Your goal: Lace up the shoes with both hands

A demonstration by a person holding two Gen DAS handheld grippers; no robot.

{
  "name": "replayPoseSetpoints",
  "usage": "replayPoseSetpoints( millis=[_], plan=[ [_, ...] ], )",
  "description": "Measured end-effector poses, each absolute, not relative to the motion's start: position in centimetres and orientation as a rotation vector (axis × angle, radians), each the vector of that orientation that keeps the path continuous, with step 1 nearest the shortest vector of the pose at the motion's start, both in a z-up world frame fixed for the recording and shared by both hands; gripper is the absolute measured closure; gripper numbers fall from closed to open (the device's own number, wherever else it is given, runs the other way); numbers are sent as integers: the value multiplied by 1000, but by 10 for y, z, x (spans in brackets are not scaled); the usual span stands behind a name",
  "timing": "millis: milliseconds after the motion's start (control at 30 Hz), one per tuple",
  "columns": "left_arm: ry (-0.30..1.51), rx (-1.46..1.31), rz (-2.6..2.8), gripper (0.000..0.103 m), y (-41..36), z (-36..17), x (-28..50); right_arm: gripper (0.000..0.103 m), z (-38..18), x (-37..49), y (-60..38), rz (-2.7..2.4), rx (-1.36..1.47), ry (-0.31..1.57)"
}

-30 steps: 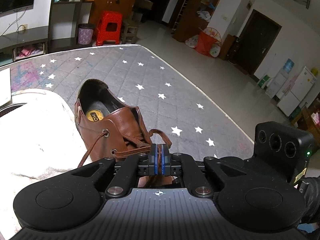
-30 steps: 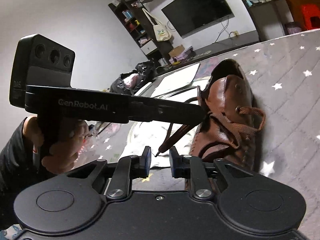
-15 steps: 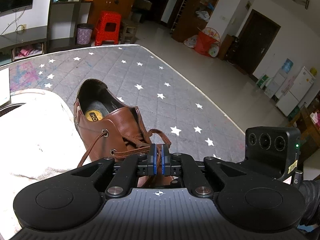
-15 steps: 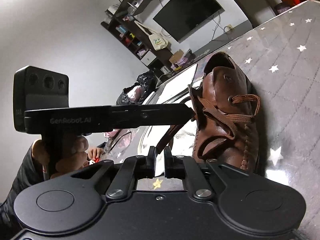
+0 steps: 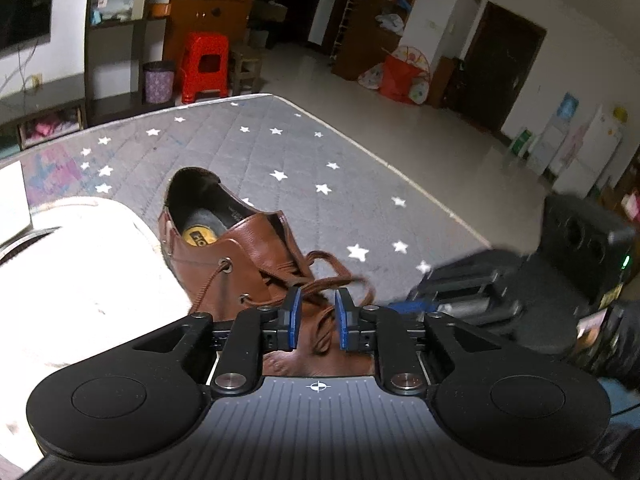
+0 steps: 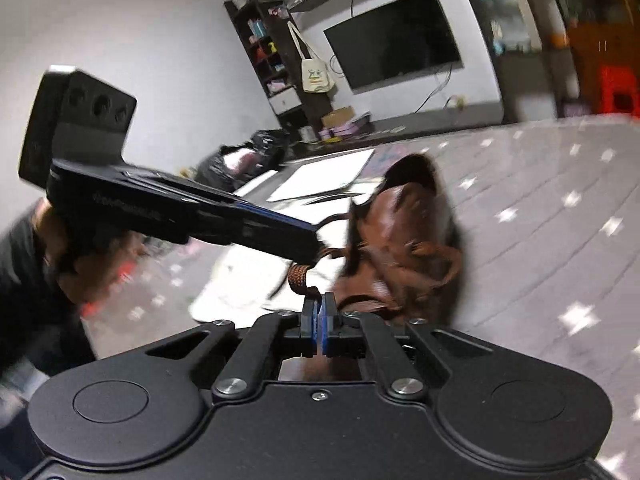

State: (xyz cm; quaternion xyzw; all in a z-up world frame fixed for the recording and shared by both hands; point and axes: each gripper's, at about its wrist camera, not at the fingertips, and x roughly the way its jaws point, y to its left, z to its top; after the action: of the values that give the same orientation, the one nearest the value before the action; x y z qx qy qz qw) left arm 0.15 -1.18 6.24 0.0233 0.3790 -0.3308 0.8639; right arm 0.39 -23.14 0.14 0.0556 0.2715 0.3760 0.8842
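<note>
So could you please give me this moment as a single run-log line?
left gripper: open over brown shoe | right gripper: shut on shoelace | shoe: on star-print mattress | lacing: unfinished

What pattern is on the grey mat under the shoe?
White stars on a quilted grey mat, clearest in the left wrist view.

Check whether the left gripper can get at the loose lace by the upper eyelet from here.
Probably yes: the left gripper is open, and the loose lace hangs unobstructed just left of its jaws on the shoe.
</note>
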Motion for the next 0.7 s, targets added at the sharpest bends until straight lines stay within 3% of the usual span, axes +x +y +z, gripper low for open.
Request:
replayPoseSetpoints(
  millis=[400, 700],
  plan=[
    [601, 479, -700, 81, -61, 75, -21, 101, 26, -18, -209, 697, -457, 371],
    [571, 578, -750, 81, -87, 66, -7, 101, 16, -38, -185, 676, -909, 218]
  ],
)
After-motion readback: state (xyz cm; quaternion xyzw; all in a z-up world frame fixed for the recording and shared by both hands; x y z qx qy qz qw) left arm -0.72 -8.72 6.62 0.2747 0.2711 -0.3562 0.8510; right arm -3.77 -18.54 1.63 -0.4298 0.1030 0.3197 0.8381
